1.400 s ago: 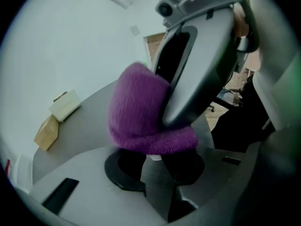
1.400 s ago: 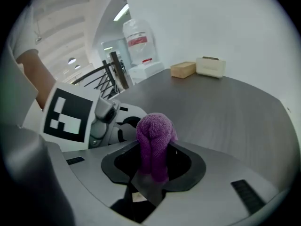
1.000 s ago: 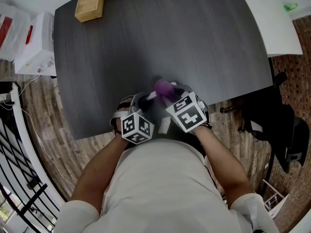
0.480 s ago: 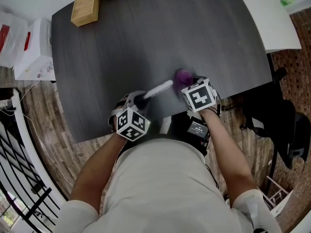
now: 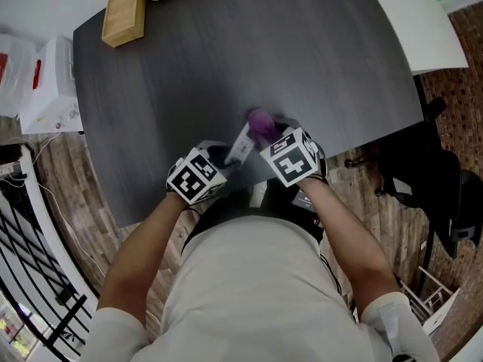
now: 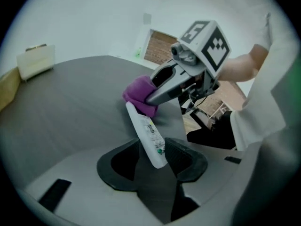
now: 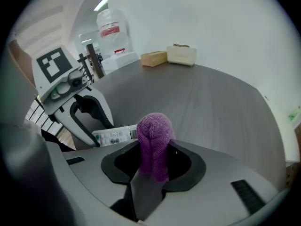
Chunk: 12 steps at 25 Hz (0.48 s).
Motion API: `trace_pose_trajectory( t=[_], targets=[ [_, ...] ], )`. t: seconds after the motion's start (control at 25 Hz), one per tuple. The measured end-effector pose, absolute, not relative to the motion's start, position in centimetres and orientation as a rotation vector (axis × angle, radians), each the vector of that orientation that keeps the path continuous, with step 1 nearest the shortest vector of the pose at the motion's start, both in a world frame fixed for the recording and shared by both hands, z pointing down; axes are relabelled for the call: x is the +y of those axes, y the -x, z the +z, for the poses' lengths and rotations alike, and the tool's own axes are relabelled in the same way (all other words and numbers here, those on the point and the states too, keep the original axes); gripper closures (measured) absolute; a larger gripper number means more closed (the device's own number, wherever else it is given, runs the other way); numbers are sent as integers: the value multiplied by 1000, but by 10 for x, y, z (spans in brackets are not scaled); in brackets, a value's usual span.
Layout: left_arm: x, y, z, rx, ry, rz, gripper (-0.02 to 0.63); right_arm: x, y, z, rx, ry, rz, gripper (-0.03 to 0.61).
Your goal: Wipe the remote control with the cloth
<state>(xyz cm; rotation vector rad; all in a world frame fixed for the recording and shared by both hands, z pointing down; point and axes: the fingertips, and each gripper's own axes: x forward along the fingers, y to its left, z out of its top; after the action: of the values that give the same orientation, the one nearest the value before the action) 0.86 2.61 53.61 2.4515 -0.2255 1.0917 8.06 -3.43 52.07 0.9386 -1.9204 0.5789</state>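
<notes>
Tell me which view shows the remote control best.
The left gripper view: the remote control sits mid-frame with its whole button face showing, the purple cloth at its far end. The right gripper view shows only a strip beside the cloth; the head view, a blurred white sliver.

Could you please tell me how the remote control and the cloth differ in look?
The remote control is white, the cloth purple. The remote control is a long, rigid bar with buttons; the cloth is a soft, bunched wad. Both are over the dark table, the cloth at one end of the remote control.
</notes>
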Motion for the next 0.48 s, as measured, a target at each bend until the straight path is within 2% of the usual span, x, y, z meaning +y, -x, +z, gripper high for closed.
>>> trace_pose_trajectory(
  t=[0.28, 0.48],
  targets=[
    [23, -41, 538, -146, -2053, 785, 449, -37, -84, 529, -1930, -952, 597, 439],
    [23, -59, 538, -64, -1908, 756, 451, -37, -87, 531, -1954, -1013, 678, 439]
  ],
)
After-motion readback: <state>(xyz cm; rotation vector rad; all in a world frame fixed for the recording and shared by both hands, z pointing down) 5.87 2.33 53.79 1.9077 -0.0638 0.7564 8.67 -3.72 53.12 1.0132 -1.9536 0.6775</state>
